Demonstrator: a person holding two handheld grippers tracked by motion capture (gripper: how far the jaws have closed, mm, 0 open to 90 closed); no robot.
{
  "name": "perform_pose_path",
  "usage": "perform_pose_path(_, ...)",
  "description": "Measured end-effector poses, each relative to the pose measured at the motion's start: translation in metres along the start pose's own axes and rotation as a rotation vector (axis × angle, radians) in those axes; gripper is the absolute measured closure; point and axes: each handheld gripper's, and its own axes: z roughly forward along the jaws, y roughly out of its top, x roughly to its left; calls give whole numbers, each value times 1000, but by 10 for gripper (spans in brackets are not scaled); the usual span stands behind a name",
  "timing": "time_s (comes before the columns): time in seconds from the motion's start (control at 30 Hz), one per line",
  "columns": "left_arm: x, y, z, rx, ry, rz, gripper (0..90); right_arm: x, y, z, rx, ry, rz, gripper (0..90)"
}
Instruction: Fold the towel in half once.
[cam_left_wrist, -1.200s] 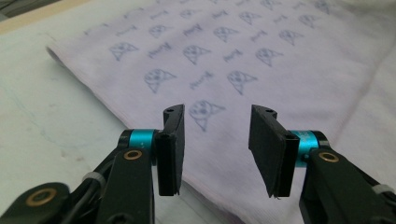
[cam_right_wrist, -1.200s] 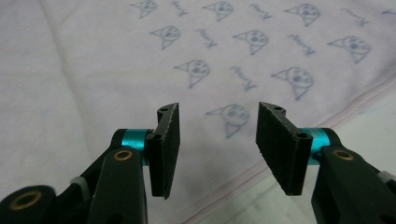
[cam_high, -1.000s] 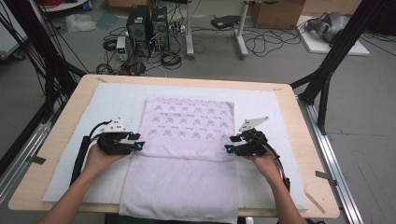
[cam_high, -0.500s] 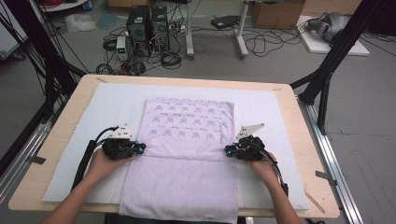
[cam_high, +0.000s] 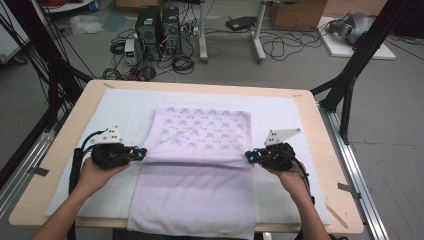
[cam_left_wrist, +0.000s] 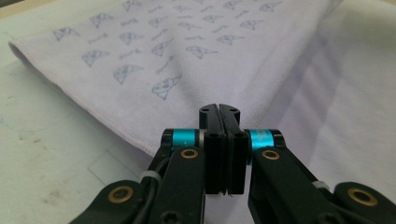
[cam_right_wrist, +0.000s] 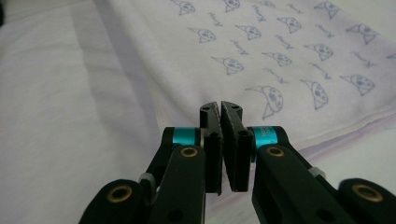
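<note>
The lilac towel lies spread over a white sheet on the wooden table, its near end hanging over the table's front edge. Its far half shows a printed face; the near half shows the plain side, and a crosswise ridge separates them.

At the towel's left edge, level with that ridge, the left tongs are closed. In the left gripper view the left tongs have their jaws pressed flat together, with the towel's hem running in under them; they appear to pinch the edge, though the cloth between the pads is hidden.

At the towel's right edge, level with the same ridge, the right tongs are likewise closed. In the right gripper view the right tongs stand with only a sliver between the tips, over the stitched hem, seemingly clamping it.

I judge the towel soft, light and limp: it will sag between two holds and drape rather than keep shape. Its pile should give good grip, so slipping is unlikely if the hem is bitten deeply. Best held at both side edges, opposite each other, keeping it taut.

The print repeats a small blue cartoon head with a short script word beside it; the word is too small to read. No brand label shows.
</note>
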Motion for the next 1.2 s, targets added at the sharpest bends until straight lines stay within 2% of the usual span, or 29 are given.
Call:
perform_pose_path(0.1, -24, -16, -16, 1, -40, 16, 869, 28, -10, -15, -27, 51, -21, 861)
perform_pose_path(0.13, -30, -22, -18, 6, -45, 10, 805, 35, -15, -18, -34, 77, -19, 783)
perform_pose_path(0.17, -34, -26, -19, 19, -31, 17, 686, 40, -19, -18, -27, 61, -15, 698)
perform_pose_path(0.2, -36, -30, -18, 37, -29, 35, 641, 44, -23, -17, -6, 47, -15, 684)
perform_pose_path(0.27, -36, -35, -14, 64, -32, 36, 618, 47, -29, -8, 19, 52, -37, 643)
perform_pose_path(0.33, -34, -39, -7, 75, -30, 35, 623, 49, -33, 5, 50, 78, -26, 617)
perform_pose_path(0.4, -32, -41, 3, 89, -40, 36, 632, 50, -36, 18, 78, 68, -49, 591)
perform_pose_path(0.43, -31, -43, 8, 102, -45, 38, 635, 49, -37, 23, 87, 74, -44, 581)
perform_pose_path(0.5, -30, -45, 17, 130, -67, 47, 647, 47, -38, 31, 107, 89, -37, 589)
perform_pose_path(0.57, -30, -50, 26, 170, -68, 63, 679, 47, -39, 37, 145, 94, -50, 633)
perform_pose_path(0.63, -29, -53, 28, 137, -55, 66, 771, 48, -39, 38, 133, 92, -65, 713)
perform_pose_path(0.7, -28, -53, 29, 136, -58, 46, 861, 46, -40, 39, 129, 114, -63, 827)
perform_pose_path(0.8, -29, -50, 27, 144, -54, 53, 881, 43, -38, 39, 134, 140, -49, 864)
perform_pose_path(0.83, -29, -48, 24, 133, -52, 52, 882, 42, -38, 37, 134, 144, -35, 867)
perform_pose_path(0.97, -37, -40, 2, 75, -50, 57, 884, 44, -31, 21, 66, 142, -41, 876)
perform_pose_path(1.03, -48, -38, -14, 42, -70, 55, 884, 51, -27, 8, 43, 149, -51, 877)
perform_pose_path(1.1, -63, -39, -29, 28, -110, 80, 882, 61, -26, -6, 8, 180, -51, 876)
perform_pose_path(1.13, -68, -40, -34, 23, -132, 78, 872, 68, -27, -13, -7, 214, -51, 865)
perform_pose_path(1.17, -71, -41, -36, 24, -130, 84, 811, 72, -29, -18, -22, 241, -45, 834)
perform_pose_path(1.2, -70, -41, -36, 28, -114, 90, 724, 73, -29, -21, -26, 242, -41, 800)
